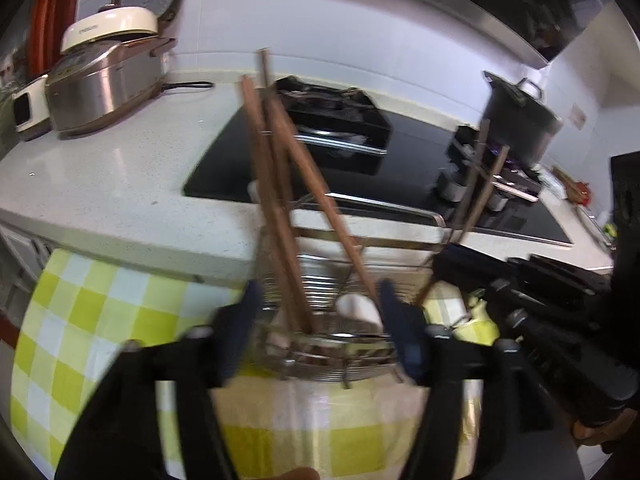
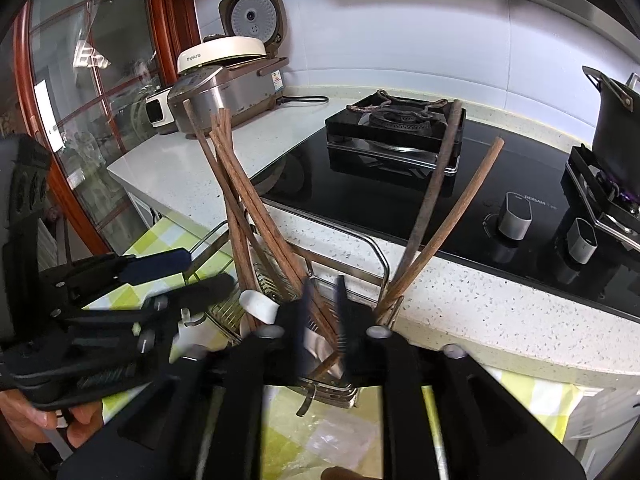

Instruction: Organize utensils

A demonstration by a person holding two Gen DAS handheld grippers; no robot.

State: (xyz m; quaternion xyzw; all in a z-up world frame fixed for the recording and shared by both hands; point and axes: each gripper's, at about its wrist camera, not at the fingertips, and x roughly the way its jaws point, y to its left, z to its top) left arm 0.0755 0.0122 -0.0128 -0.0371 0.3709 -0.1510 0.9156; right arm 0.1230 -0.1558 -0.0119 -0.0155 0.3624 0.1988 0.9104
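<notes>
While the rack is straddled by the released left gripper for steadiness, chopsticks are pinched between the right gripper fingers.

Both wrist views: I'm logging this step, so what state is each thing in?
Left gripper: open, straddling the rack.
Right gripper: nearly closed around chopsticks.
Chopsticks: upright, leaning in wire rack.
Rice cooker: lid open.
Pot burner: lit.
</notes>
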